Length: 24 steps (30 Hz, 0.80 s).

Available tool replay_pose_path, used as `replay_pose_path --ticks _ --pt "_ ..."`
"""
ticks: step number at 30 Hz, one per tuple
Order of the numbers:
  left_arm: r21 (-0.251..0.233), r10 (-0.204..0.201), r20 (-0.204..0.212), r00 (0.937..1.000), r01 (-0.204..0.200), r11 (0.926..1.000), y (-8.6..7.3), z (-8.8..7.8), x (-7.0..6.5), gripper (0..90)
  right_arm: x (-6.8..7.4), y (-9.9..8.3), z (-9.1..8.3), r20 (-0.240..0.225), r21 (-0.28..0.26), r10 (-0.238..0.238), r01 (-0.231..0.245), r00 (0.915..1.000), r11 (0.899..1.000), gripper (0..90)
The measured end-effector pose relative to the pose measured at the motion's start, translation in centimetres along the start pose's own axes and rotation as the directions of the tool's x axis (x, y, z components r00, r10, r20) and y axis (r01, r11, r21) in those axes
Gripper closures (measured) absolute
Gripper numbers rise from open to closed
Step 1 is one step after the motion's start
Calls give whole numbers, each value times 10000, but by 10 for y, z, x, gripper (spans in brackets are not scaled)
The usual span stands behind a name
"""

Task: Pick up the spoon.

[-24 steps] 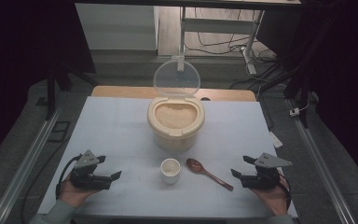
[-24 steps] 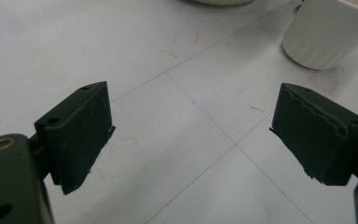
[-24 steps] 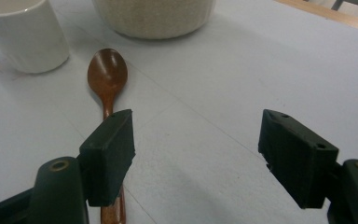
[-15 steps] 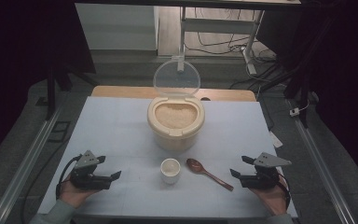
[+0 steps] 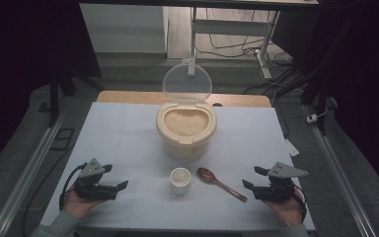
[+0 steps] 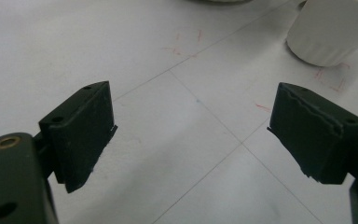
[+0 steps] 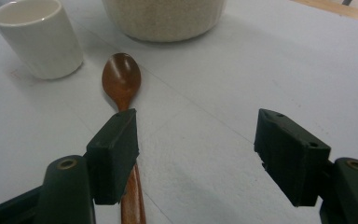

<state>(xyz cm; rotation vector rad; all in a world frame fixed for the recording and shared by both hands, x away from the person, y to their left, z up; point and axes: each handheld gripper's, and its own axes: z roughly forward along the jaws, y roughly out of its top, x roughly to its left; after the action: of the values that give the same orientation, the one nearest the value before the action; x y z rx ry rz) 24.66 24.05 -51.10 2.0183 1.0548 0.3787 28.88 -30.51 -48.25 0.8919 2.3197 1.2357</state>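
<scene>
Two tools rest on the pale worktop point(image 5: 128, 133), one in each of the person's hands, both near the front edge. The left tool point(image 5: 116, 189) sits toward the front left corner; its two jaws stand wide apart with nothing between them, bare worktop with thin ruled lines and a few red marks showing in the gap in the left gripper view. The right tool point(image 5: 250, 180) sits toward the front right corner, jaws likewise spread and gripping nothing.

There is one wooden spoon point(image 5: 220, 181), lying flat on the worktop near the front edge, right of centre, its bowl pointing toward the middle and its handle slanting toward the right tool. In the right gripper view the spoon point(image 7: 122, 81) runs under that tool's left-hand jaw, the handle passing beneath it rather than between the pads; whether they touch I cannot tell.

There is one small white cup point(image 5: 180, 180), upright, at the middle of the front edge, just beside the spoon's bowl and apart from it.

One cream container point(image 5: 185, 129) stands at the centre of the worktop, filled with rice, behind the cup. Its single clear round lid point(image 5: 187, 83) is hinged up, standing upright at the far side.
</scene>
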Motion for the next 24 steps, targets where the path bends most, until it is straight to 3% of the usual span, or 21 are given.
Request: replay_pose_path --ticks 10,18,24 --pt "4 181 -93 9998 -181 9998 0 2 -1 136 4 5 2 -7 359 -151 151 9999 9992 323" --pt "44 339 -150 9993 -338 9994 1 4 -3 136 15 19 3 -101 678 -413 419 9991 9968 323" --pt "69 373 -139 9992 -372 9993 0 4 -4 135 20 32 5 -230 1544 -680 708 9974 9855 324"
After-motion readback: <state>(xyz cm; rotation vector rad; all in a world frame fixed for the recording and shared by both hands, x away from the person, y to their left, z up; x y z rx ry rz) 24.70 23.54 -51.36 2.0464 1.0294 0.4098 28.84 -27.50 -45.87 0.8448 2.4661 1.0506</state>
